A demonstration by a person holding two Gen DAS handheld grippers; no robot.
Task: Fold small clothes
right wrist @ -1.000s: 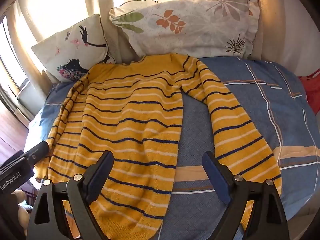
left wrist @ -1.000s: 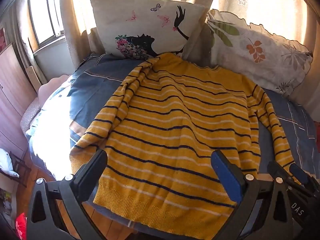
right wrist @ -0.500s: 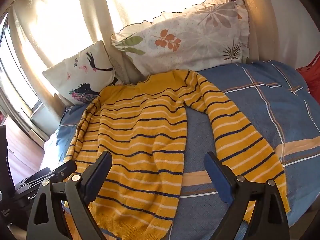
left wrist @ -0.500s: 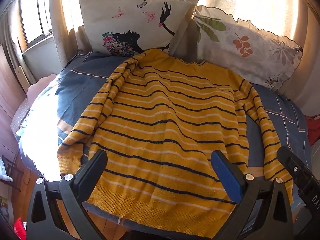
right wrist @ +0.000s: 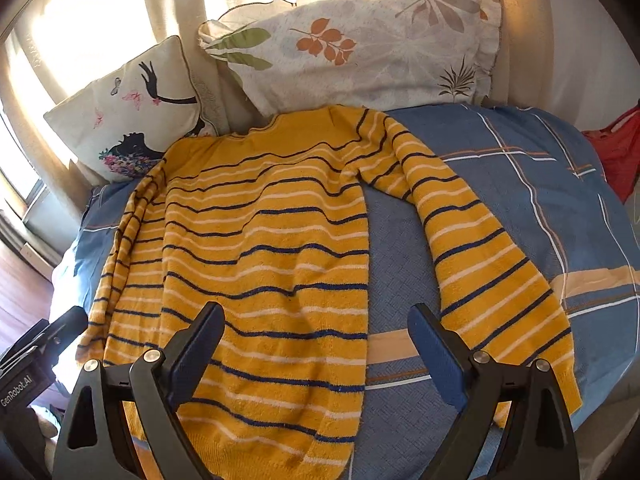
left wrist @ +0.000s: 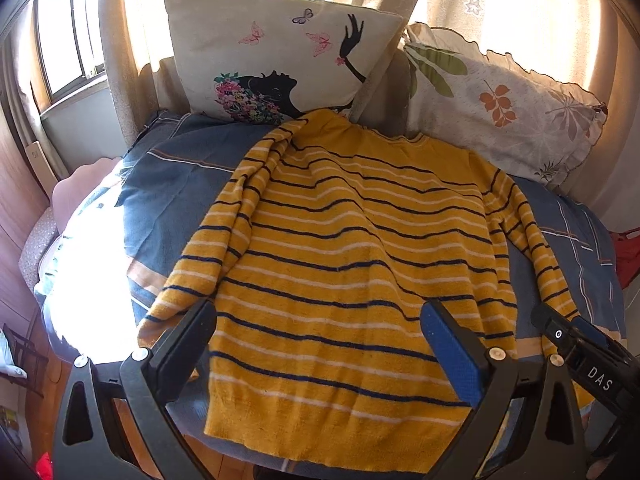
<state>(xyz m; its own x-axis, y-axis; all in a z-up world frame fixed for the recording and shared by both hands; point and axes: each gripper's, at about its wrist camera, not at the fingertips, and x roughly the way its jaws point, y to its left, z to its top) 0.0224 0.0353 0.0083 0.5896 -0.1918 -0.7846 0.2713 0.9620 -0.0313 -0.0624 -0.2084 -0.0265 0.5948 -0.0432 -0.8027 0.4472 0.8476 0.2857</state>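
A yellow sweater (left wrist: 344,264) (right wrist: 264,248) with dark blue and white stripes lies spread flat on a blue bedspread, neck toward the pillows, hem at the near edge. Its left sleeve (left wrist: 208,256) runs down along the body; its right sleeve (right wrist: 492,276) angles out over the bedspread. My left gripper (left wrist: 320,344) hovers open above the hem, holding nothing. My right gripper (right wrist: 316,340) is open too, above the body's right edge and the gap beside the sleeve. Each gripper shows at the edge of the other's view, the right gripper (left wrist: 580,356) and the left gripper (right wrist: 36,364).
A butterfly-print cushion (left wrist: 280,60) and a leaf-print pillow (right wrist: 360,44) lean against curtains at the back. The bedspread (right wrist: 520,168) has a bare stretch on the right. A red item (right wrist: 616,152) lies at the far right. Wood floor (left wrist: 208,452) shows below the bed edge.
Both grippers have shifted slightly relative to the sweater, so it sits a little differently in each view. The sweater lies as before and both grippers stay open.
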